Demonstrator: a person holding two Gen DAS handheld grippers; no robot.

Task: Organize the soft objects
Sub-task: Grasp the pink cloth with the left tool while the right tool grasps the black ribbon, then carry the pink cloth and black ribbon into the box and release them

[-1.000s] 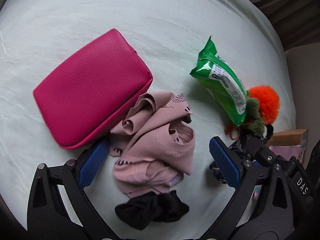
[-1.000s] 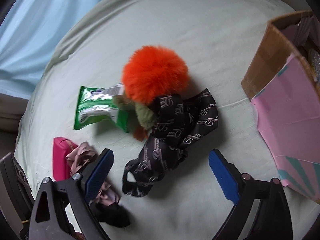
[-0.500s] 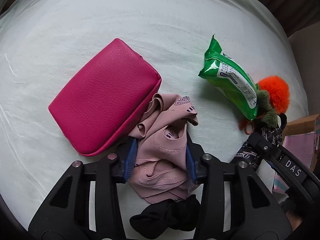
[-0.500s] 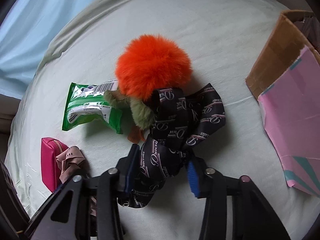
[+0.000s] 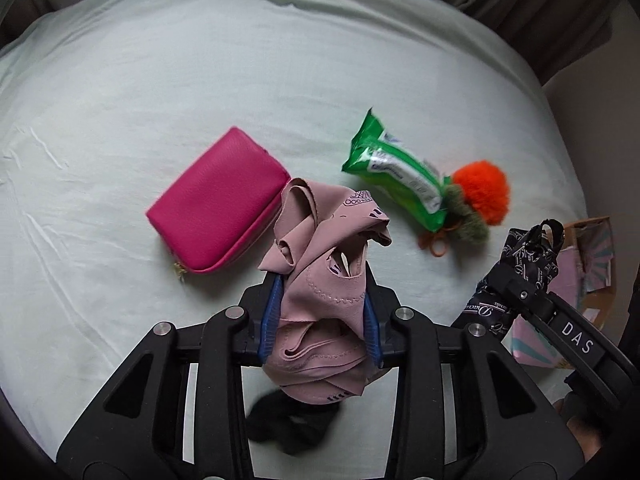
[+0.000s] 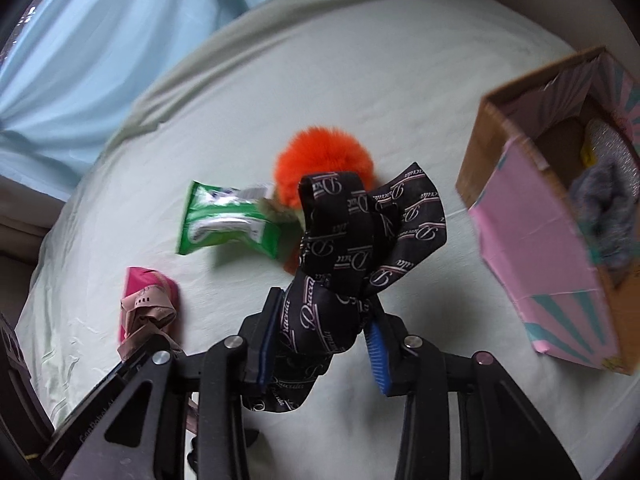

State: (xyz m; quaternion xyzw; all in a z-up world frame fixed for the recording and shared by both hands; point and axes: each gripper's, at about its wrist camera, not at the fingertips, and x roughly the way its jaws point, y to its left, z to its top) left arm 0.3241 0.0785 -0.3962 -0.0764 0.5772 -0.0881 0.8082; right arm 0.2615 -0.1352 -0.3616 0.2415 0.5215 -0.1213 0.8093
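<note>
Cloth: we read both as light, limp, slip-prone; take them mid-bunch | left gripper (image 5: 320, 320) closing, pads pinching pink garment (image 5: 320, 280) above bed (image 5: 160, 80) | right gripper (image 6: 322, 340) clamped on black printed scarf (image 6: 360, 232), near box (image 6: 532, 208)

Both tools (image 5: 320, 320) (image 6: 322, 342) clamped (left closing).

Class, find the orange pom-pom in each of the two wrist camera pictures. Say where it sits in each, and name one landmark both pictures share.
Left wrist view: the orange pom-pom lies right of centre on the bed sheet, at the right end of the green packet.
Right wrist view: the pom-pom lies near the centre, partly hidden behind the black printed cloth.
Shared landmark: the green packet, next to the pom-pom in both.
</note>
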